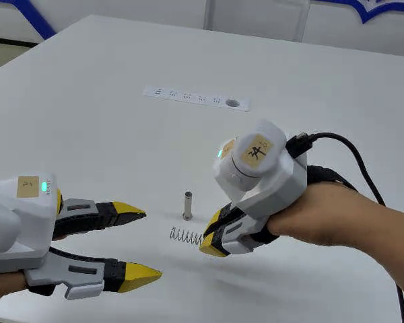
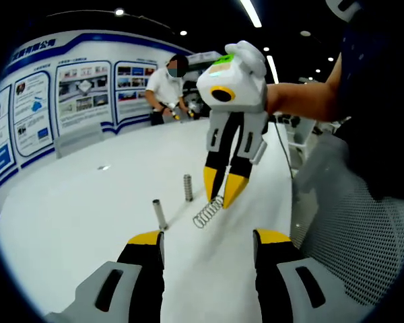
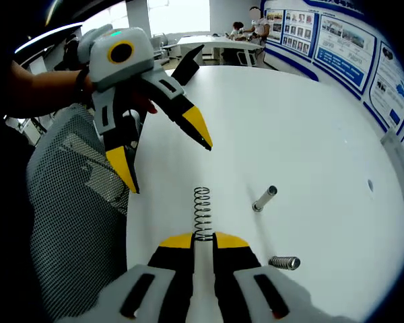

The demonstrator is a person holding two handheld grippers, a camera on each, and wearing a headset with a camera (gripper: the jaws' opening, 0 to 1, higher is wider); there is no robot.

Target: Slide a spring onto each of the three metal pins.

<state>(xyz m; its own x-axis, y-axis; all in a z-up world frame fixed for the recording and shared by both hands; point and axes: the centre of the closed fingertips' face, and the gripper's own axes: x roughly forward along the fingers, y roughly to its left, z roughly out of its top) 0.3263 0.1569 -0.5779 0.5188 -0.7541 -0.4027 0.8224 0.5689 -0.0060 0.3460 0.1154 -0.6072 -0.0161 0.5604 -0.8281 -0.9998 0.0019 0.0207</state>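
Note:
A thin wire spring (image 1: 186,235) lies level just over the white table, and my right gripper (image 1: 212,243) is shut on its right end. From the right gripper view the spring (image 3: 202,212) sticks straight out from the closed right gripper (image 3: 203,241). A bare metal pin (image 1: 187,205) stands upright just behind the spring. The bare pin (image 3: 264,198) has a second pin (image 3: 284,262) near it, wrapped in a spring. My left gripper (image 1: 140,243) hangs open and empty to the left. In its own view my left gripper (image 2: 209,239) faces the spring (image 2: 207,211), the bare pin (image 2: 160,214) and the sprung pin (image 2: 188,187).
A white socket strip (image 1: 195,97) is set into the table (image 1: 87,121) farther back. A grey mesh chair (image 2: 350,222) stands at the table's near edge. People work at another table (image 3: 215,44) in the background.

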